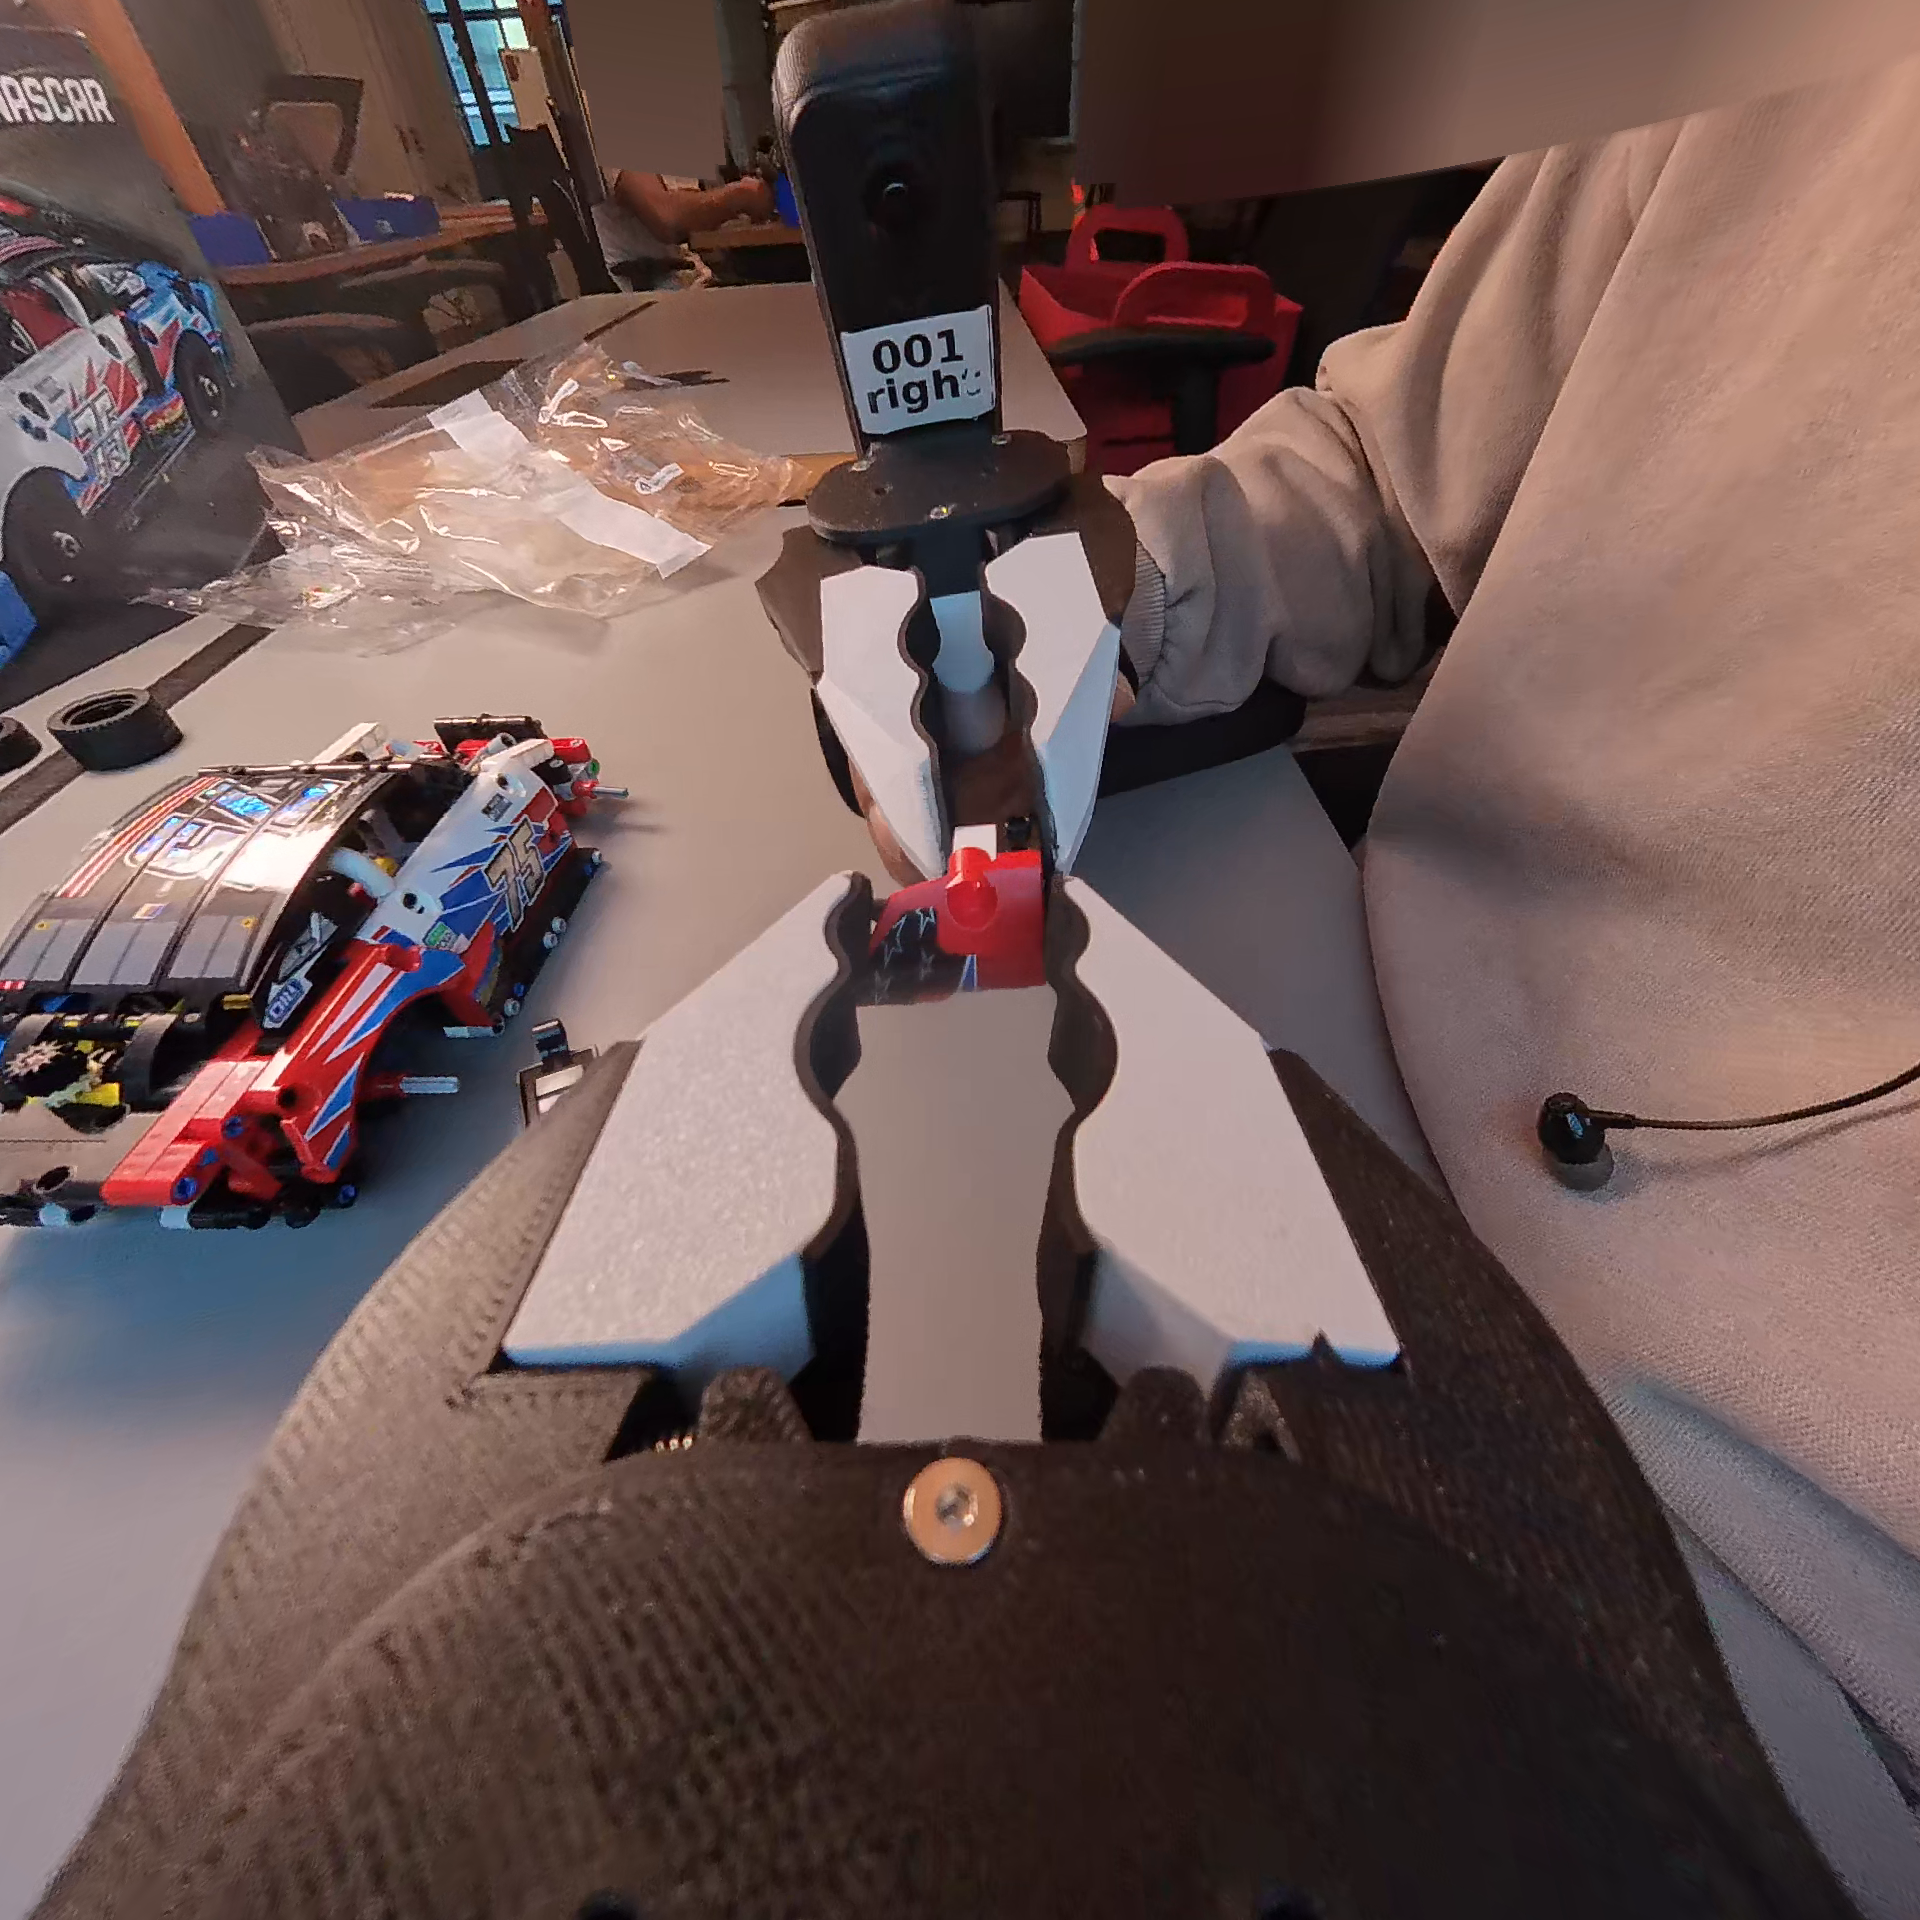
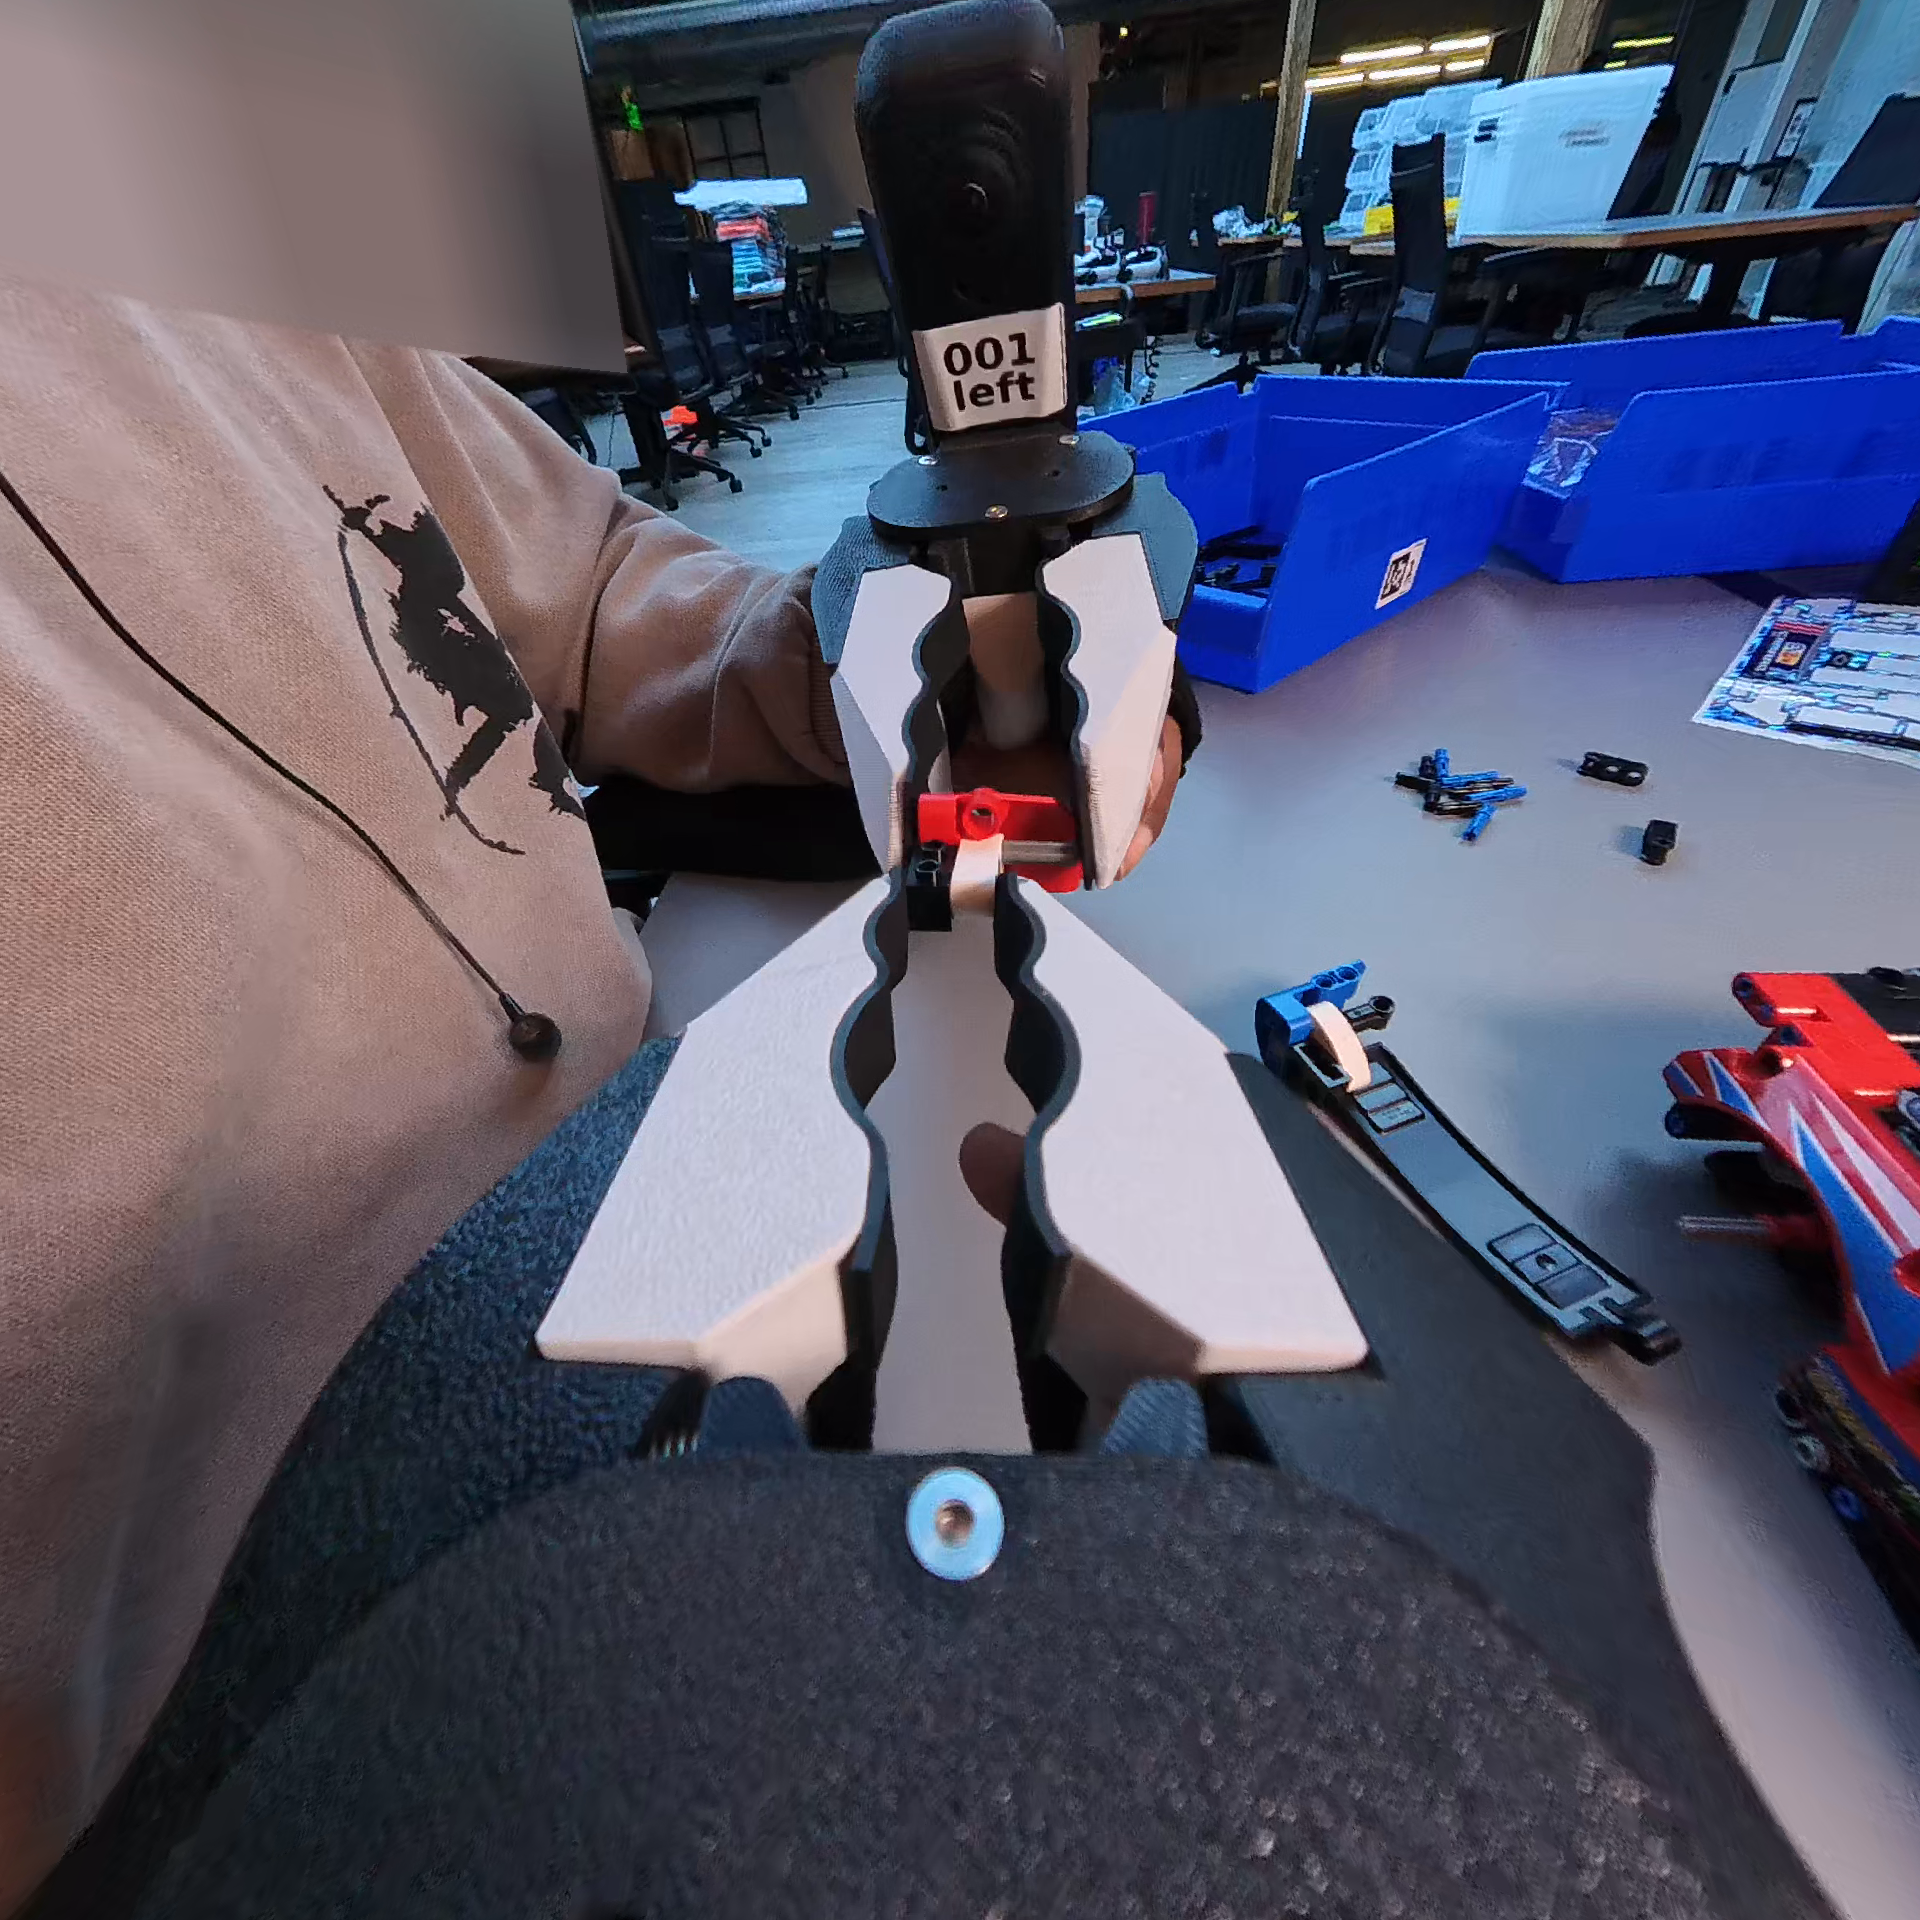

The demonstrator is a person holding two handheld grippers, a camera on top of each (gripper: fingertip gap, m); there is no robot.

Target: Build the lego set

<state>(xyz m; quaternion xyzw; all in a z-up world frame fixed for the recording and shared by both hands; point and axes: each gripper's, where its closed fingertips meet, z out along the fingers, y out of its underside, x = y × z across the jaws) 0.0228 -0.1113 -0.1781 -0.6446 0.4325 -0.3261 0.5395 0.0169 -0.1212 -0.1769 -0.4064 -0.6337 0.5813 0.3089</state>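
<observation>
My left gripper [image 1: 956, 904] is shut on a red panel piece [image 1: 971, 930] with a dark star sticker and a red pin on top. My right gripper [image 2: 945, 899] faces it tip to tip and is shut on a small black-and-white piece [image 2: 951, 873]. That piece touches the red piece [image 2: 987, 821], which sits in the left gripper [image 2: 992, 842] opposite. The right gripper [image 1: 997, 847] comes from the far side in the left wrist view. Both are held above the grey table near the person's torso. The part-built red, white and blue race car [image 1: 312, 956] lies on the table to the left.
Black tyres [image 1: 114, 727], clear plastic bags [image 1: 499, 499] and the set's box [image 1: 94, 343] lie beyond the car. In the right wrist view I see a curved black panel with a blue end [image 2: 1455, 1164], loose pins [image 2: 1460, 790], a sticker sheet [image 2: 1829, 675], blue bins [image 2: 1455, 488] and the car's front [image 2: 1829, 1143]. My two grippers' fingertips are within a few centimetres of each other.
</observation>
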